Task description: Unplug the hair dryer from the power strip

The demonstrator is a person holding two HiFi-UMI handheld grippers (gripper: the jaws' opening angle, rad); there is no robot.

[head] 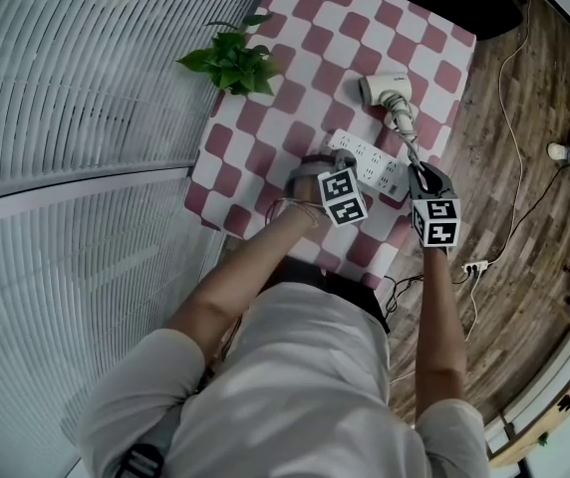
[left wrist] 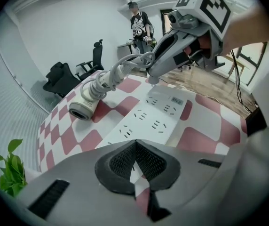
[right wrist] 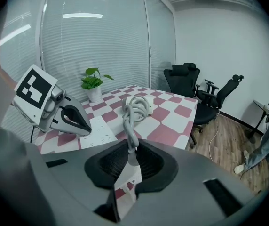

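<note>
The white power strip (head: 370,162) lies across the checked tablecloth (head: 305,48). My left gripper (head: 333,160) is shut, its tips resting on the strip's near end (left wrist: 148,121). The white hair dryer (head: 383,90) lies on its side beyond the strip, its coiled cord (head: 405,132) running to my right gripper (head: 423,174). That gripper is shut on the dryer's plug (right wrist: 130,163), held just above and off the strip's far end (left wrist: 165,100). In the left gripper view the right gripper (left wrist: 152,77) hangs over the strip with the plug clear of the sockets.
A potted plant (head: 233,60) stands at the table's far left corner. Blinds run along the left. Office chairs (right wrist: 186,79) and a standing person (left wrist: 139,25) are beyond the table. A cable and a small socket block (head: 476,265) lie on the wooden floor at right.
</note>
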